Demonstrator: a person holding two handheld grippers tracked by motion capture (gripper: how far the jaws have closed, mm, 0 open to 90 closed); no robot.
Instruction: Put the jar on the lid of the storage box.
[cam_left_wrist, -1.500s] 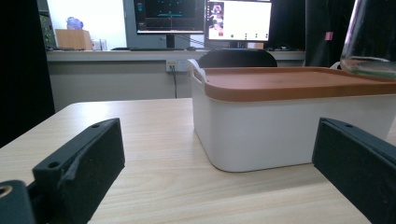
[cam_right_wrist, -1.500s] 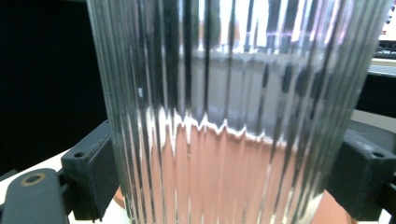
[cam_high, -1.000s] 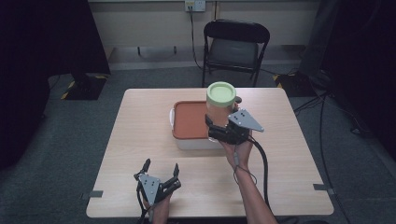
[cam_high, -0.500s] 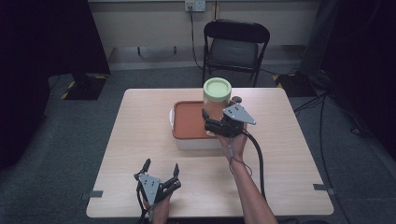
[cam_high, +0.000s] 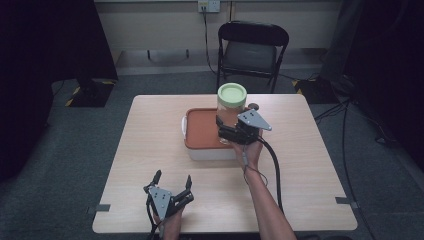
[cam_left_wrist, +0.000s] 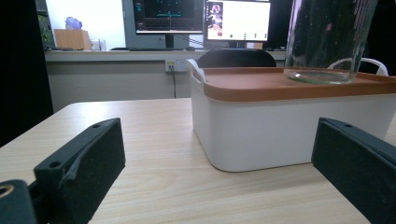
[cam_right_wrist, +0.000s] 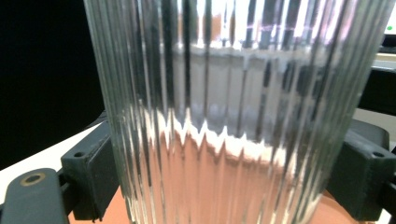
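The right gripper (cam_high: 226, 131) has its two black jaws pressed against either side of a ribbed glass jar (cam_high: 231, 117), one jaw at the jar's left and one at its right in the right gripper view, so it is clamped on the glass. The jar stands upright with a pale green lid (cam_high: 232, 94) on top, its base on the orange lid (cam_high: 202, 131) of a white storage box (cam_high: 212, 153), toward that lid's far right corner. The box sits around the middle of the table (cam_high: 150, 125), a little toward the far edge. The left gripper (cam_high: 173, 182) rests near the table's near edge, jaws spread wide apart and holding nothing, well apart from the box, which stands ahead of it in the left gripper view.
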